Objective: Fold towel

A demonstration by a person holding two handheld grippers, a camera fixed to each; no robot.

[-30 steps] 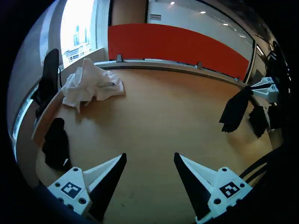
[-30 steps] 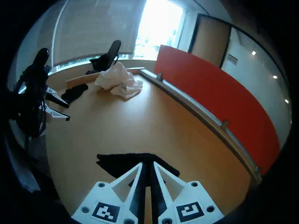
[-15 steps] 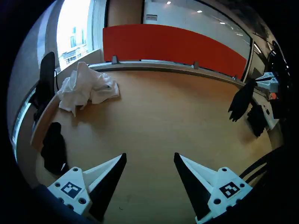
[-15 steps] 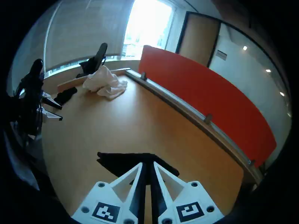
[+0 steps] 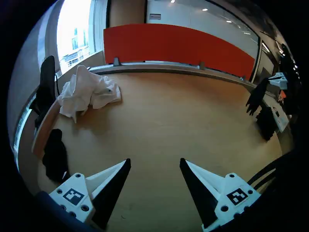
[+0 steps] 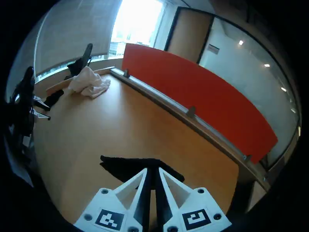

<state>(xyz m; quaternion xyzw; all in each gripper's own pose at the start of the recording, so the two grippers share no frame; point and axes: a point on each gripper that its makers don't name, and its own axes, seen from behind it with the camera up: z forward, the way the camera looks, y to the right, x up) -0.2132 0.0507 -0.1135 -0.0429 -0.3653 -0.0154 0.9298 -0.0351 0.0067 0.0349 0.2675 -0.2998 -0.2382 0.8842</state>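
My left gripper hangs open over the bare wooden table, with nothing between its fingers. A crumpled white towel pile lies at the far left of the table. In the right gripper view, my right gripper is shut on a black towel that spreads out just past its fingertips. In the left gripper view, that gripper shows at the far right, with the black towel hanging limp from it above the table.
A second black cloth lies at the table's left edge, and another dark cloth at the right edge. A red divider panel runs along the back. A black chair stands beyond the white pile. The left gripper appears at far left.
The right gripper has carried the hanging black towel farther right and away from the left gripper. The right gripper view has swung, so the white pile sits farther off to its left.
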